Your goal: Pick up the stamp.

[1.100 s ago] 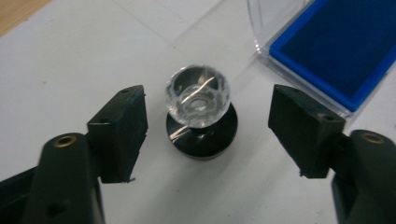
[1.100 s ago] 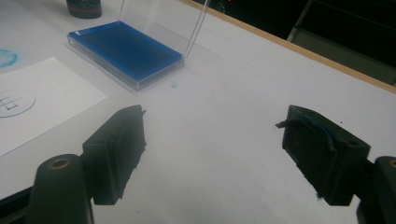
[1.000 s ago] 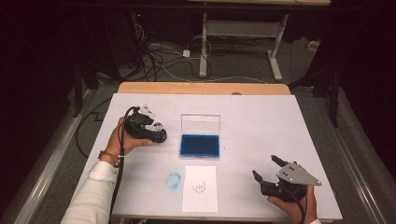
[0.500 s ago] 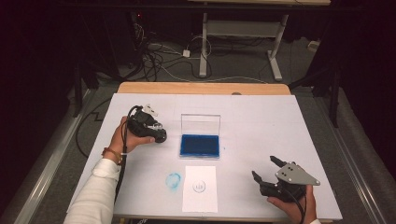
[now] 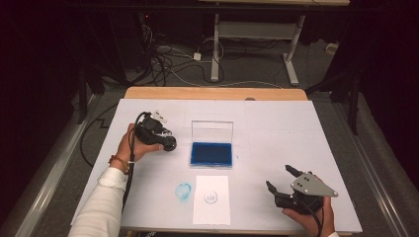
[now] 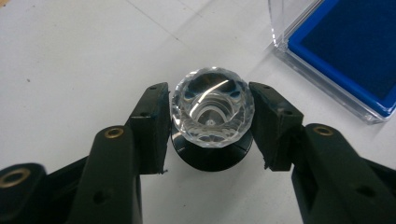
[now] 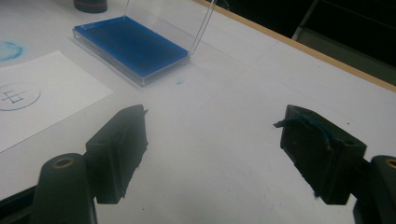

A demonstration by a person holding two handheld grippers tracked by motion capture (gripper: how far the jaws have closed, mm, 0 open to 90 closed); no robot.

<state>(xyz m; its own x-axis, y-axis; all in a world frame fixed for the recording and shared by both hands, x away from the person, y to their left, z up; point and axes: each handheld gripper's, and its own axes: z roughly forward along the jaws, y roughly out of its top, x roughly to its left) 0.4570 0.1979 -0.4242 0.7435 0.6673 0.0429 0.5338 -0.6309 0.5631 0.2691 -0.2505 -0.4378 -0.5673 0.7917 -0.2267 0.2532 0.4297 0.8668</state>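
A stamp (image 6: 212, 109) with a clear faceted knob and a black base stands on the white table, left of the ink pad. My left gripper (image 6: 210, 105) has just been closing, and both pads now press on the knob's sides. In the high view the left gripper (image 5: 165, 140) lies low over the stamp (image 5: 169, 144), with a hand behind it. The blue ink pad (image 5: 211, 154) sits in a clear case with its lid standing up. My right gripper (image 5: 279, 178) rests at the table's front right, open, with nothing between its jaws (image 7: 212, 135).
A white sheet of paper (image 5: 211, 197) with a round stamped mark lies in front of the ink pad (image 7: 133, 46). A blue smudge (image 5: 183, 191) marks the table to its left. The table's wooden far edge (image 5: 212, 93) borders a floor with cables.
The left gripper's jaws have drawn in onto the stamp's knob. The right gripper has stayed where it was.
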